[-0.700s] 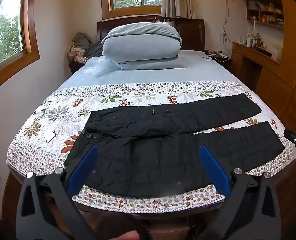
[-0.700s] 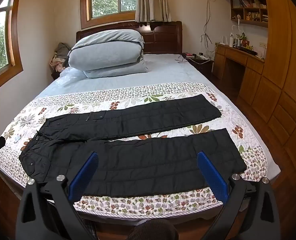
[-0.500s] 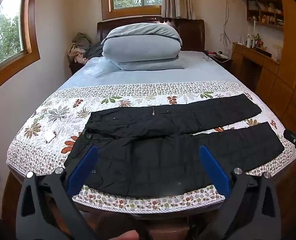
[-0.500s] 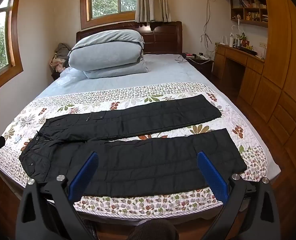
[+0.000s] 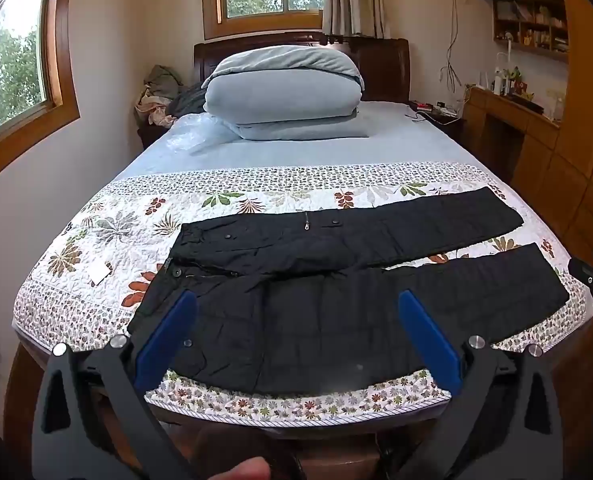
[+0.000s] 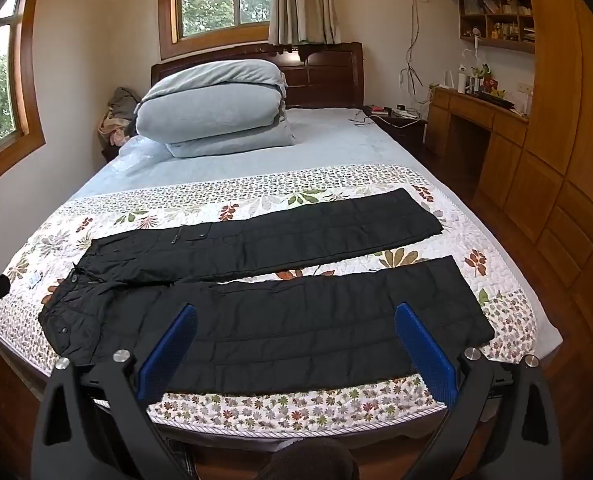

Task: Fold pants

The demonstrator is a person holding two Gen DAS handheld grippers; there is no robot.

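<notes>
Nothing is folded yet: the black quilted pants (image 5: 336, 296) are lying spread flat on the bed's floral quilt (image 5: 108, 236), legs apart. Left claw (image 5: 296, 336) and right claw (image 6: 294, 340) are hovering wide apart, empty.

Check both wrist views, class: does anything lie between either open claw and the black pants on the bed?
Nothing visible does. The black pants lie spread flat on the floral quilt, uncovered, with the left claw and right claw open, apart from them.
</notes>
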